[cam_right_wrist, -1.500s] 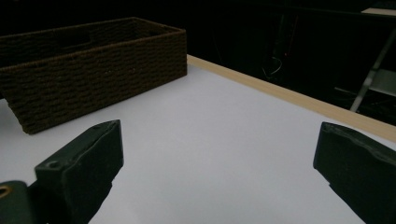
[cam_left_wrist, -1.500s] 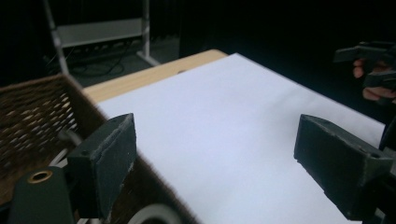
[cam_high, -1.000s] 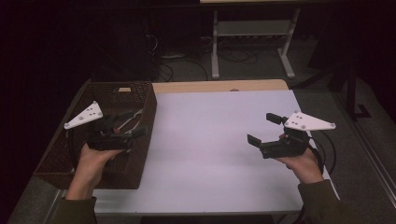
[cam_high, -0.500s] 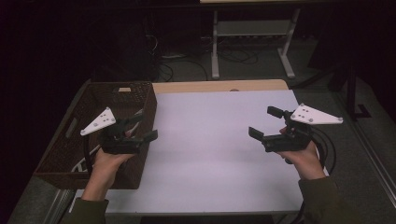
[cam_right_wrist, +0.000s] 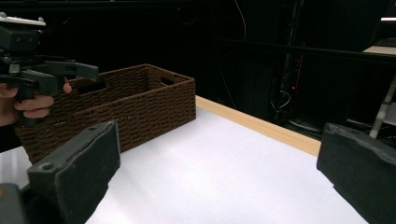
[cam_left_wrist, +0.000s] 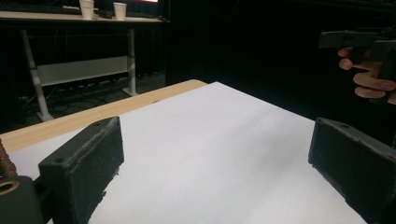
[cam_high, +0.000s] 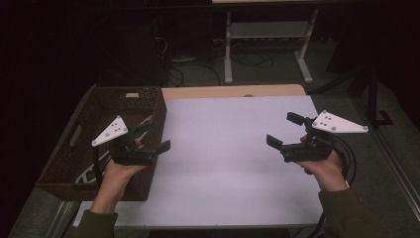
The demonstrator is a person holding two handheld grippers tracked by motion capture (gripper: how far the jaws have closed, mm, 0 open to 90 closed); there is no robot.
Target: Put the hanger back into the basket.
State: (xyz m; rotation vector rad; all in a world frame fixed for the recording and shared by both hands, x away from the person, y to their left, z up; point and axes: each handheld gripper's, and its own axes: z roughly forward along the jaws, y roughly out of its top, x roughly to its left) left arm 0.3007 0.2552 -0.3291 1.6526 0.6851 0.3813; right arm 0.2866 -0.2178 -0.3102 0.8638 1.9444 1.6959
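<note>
My left gripper [cam_high: 156, 135] is held open in the air over the right wall of a brown woven basket [cam_high: 126, 92], its jaws pointing out across the white table top [cam_high: 233, 148]. In the left gripper view the left gripper [cam_left_wrist: 219, 158] has its jaws wide apart with nothing between them. On the other side of the table my right gripper [cam_high: 286, 130] hovers above the table's right part, also open and empty. The right gripper view has the right gripper [cam_right_wrist: 215, 168] aimed at the basket [cam_right_wrist: 140, 102] and the left gripper [cam_right_wrist: 46, 72].
The basket stands along the table's left edge, and its inside is dark. A wooden strip [cam_high: 233, 91] runs along the table's far edge. Behind it stand a white-legged frame [cam_high: 267, 44] and floor cables. Two paper cups [cam_left_wrist: 102, 9] sit on a far desk.
My left gripper has lifted from over the basket's inside and moved right to its right wall. The right gripper has barely shifted.
</note>
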